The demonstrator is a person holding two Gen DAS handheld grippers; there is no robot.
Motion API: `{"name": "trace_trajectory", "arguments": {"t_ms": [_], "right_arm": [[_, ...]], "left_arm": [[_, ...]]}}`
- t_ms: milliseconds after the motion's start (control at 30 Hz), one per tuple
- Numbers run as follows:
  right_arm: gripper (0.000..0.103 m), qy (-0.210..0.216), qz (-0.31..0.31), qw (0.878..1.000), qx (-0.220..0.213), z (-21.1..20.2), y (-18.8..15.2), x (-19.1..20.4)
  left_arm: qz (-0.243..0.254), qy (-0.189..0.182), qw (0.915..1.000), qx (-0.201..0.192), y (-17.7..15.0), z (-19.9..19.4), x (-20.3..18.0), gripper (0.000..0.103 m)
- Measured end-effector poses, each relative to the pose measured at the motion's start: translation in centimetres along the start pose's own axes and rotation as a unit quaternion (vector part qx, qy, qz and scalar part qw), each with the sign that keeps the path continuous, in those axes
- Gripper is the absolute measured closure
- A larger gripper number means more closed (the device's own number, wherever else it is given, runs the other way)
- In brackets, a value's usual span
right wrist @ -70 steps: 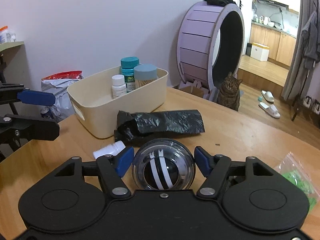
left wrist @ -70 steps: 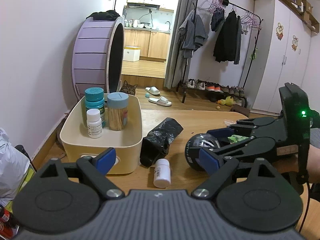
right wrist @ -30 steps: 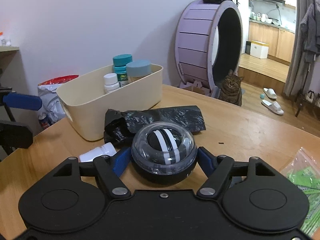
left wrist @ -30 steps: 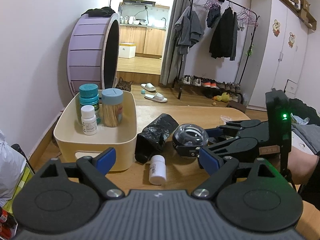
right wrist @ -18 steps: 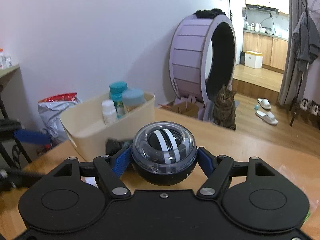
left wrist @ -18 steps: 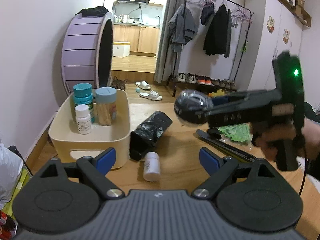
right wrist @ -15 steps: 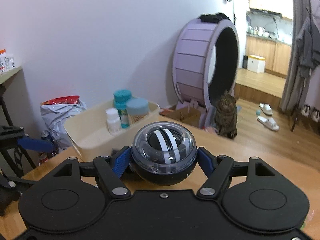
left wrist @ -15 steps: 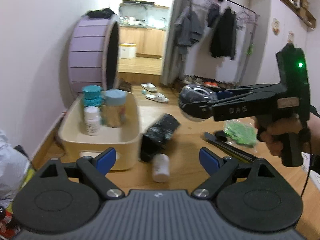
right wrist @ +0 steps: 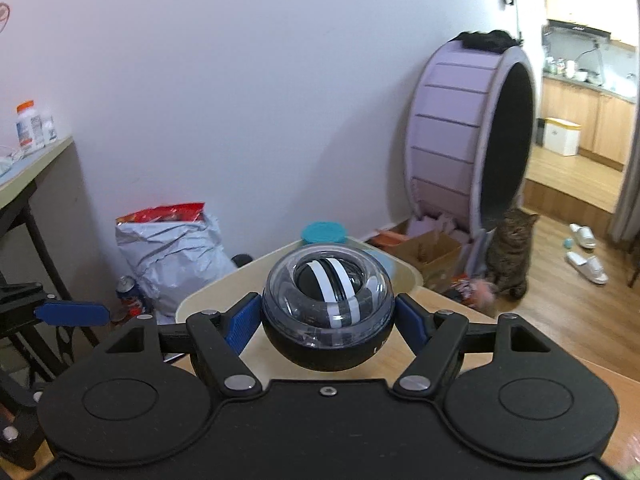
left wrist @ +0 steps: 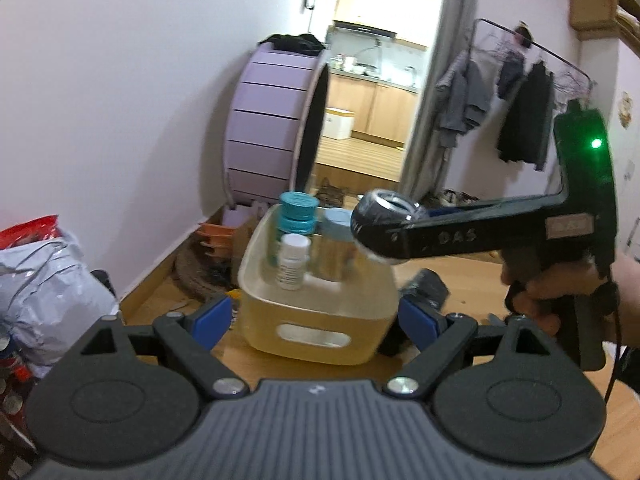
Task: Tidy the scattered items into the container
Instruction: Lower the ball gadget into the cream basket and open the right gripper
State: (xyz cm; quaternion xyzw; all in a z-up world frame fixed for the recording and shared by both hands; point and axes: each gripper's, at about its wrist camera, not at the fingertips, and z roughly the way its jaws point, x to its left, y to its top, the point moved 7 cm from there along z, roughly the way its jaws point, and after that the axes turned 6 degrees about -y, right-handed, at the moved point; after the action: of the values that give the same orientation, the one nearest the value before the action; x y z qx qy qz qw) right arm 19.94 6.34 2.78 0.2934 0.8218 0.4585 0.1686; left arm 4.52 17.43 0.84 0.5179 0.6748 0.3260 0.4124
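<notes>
Lifted off the table since earlier, our right gripper (right wrist: 327, 326) clamps the gyro ball (right wrist: 326, 312) above the bin (left wrist: 320, 320), ready to drop; left gripper (left wrist: 314, 318) gapes empty.

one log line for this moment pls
right gripper: shut on ball | ball: above bin | left gripper: open, empty

The right gripper (right wrist: 327, 322) is clamped and raised; the left gripper (left wrist: 316, 317) hangs wide apart, empty.
</notes>
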Motion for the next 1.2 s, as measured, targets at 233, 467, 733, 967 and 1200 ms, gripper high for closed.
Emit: {"name": "trace_trajectory", "arguments": {"t_ms": [233,467,733,967,1200], "right_arm": [[0.033,0.014,-0.013,0.999,0.032,3.8,-0.4,1.4],[0.033,-0.008,-0.056,0.996,0.070,6.4,-2.1,2.6],[0.032,-0.042,-0.091,0.992,0.078,7.4,-2.4,3.3],[0.022,-0.043,-0.079,0.996,0.024,4.8,-0.5,2.9],[0.021,-0.042,-0.069,0.997,0.004,0.2,0.0,1.4]], "left_arm": [[-0.025,0.012,0.9996,-0.007,0.5,-0.5,1.7,0.013],[-0.020,0.006,0.9998,-0.005,0.4,-0.4,1.3,0.013],[-0.014,0.000,0.9999,-0.004,0.3,-0.2,0.9,0.013],[-0.015,-0.002,0.9999,-0.005,0.3,-0.1,1.0,0.013],[-0.010,-0.015,0.9998,0.002,-0.1,0.1,0.4,0.013]]}}
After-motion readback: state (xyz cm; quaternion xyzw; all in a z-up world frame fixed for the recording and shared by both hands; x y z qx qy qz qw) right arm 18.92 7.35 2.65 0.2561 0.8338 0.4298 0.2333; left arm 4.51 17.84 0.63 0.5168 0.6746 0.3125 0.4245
